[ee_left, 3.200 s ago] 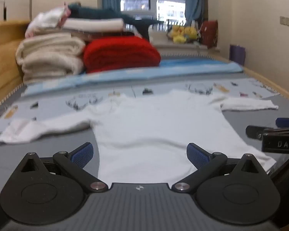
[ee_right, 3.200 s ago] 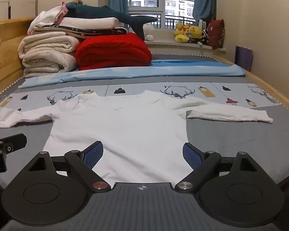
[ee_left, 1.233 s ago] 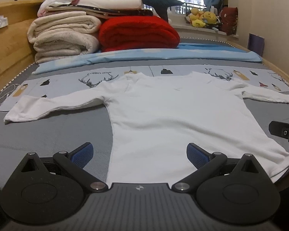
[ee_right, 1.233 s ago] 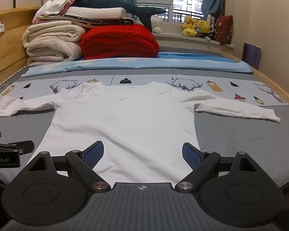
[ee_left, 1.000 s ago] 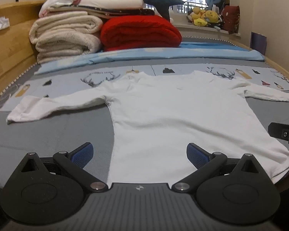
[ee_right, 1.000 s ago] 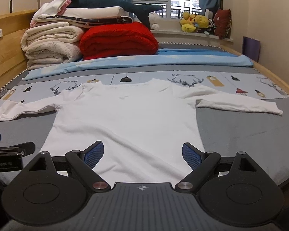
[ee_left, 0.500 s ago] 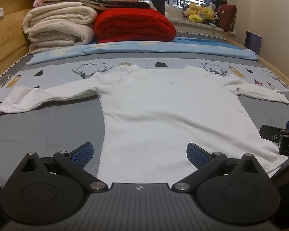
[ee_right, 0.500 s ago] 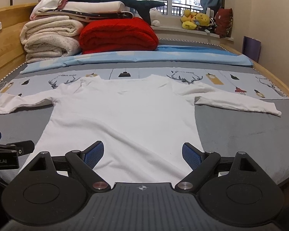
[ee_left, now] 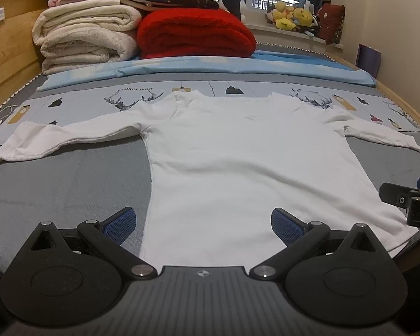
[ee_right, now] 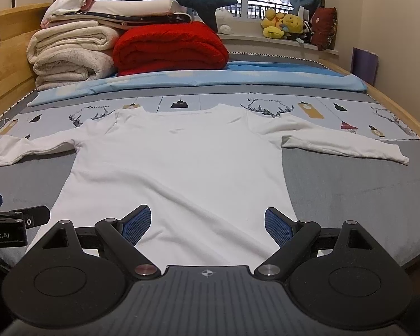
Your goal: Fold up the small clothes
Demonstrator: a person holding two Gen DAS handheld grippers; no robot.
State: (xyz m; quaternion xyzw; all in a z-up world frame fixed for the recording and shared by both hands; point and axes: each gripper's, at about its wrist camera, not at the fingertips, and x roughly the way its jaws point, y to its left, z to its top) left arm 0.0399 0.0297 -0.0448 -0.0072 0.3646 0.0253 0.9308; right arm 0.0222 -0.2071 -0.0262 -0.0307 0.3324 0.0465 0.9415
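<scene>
Bed [ee_left: 70, 184], grey cover with a printed strip, bears one white shirt [ee_left: 238, 162] laid flat and unfolded: long axis 6 to 12 o'clock, hem nearest, neck far, sleeves out toward 9 and 3. Left gripper [ee_left: 203, 222]: released, empty, jaws wide over the hem's left corner. Right gripper [ee_right: 207, 222]: released, empty, over the hem's right part. Each likely takes its own side. Beyond, at 12: folded blankets [ee_left: 187, 32].

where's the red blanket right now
The red blanket sits folded at the far end of the bed, centre-left in both wrist views, beside the stack of cream blankets on its left and beyond the spread white shirt.
</scene>
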